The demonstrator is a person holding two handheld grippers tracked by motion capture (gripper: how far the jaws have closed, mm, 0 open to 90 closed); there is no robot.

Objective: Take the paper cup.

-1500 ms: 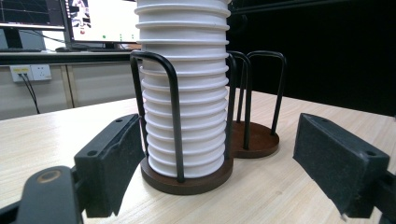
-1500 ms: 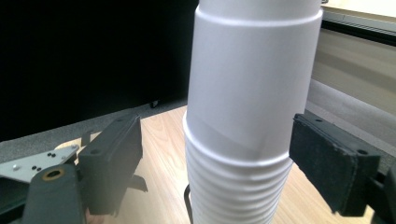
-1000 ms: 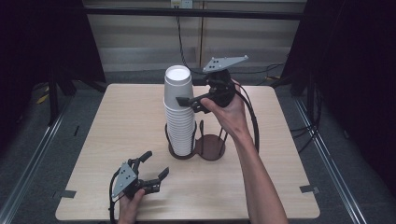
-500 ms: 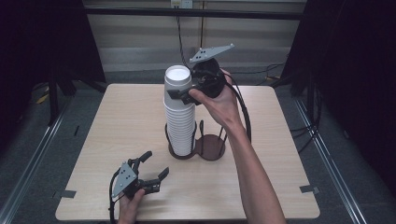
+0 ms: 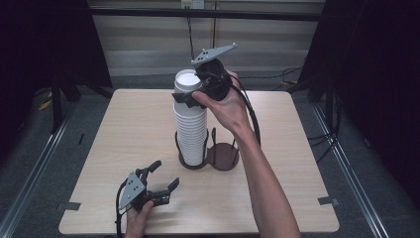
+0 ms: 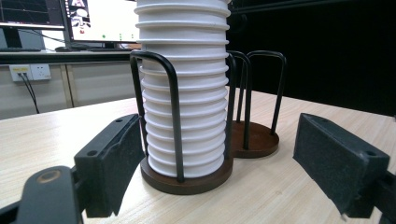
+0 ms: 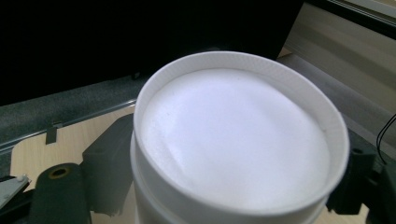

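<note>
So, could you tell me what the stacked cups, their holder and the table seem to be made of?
The cups look like matte white paper or thin foam; the ribbed rims leave it open. The holder seems to be glossy black metal wire on a dark brown round base, possibly wood. The table shows pale wood grain, likely laminate or veneer.

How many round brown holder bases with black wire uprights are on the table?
2, touching side by side at the table's middle: the left round brown base holds the tall stack of white paper cups; the right round brown base stands empty.
</note>
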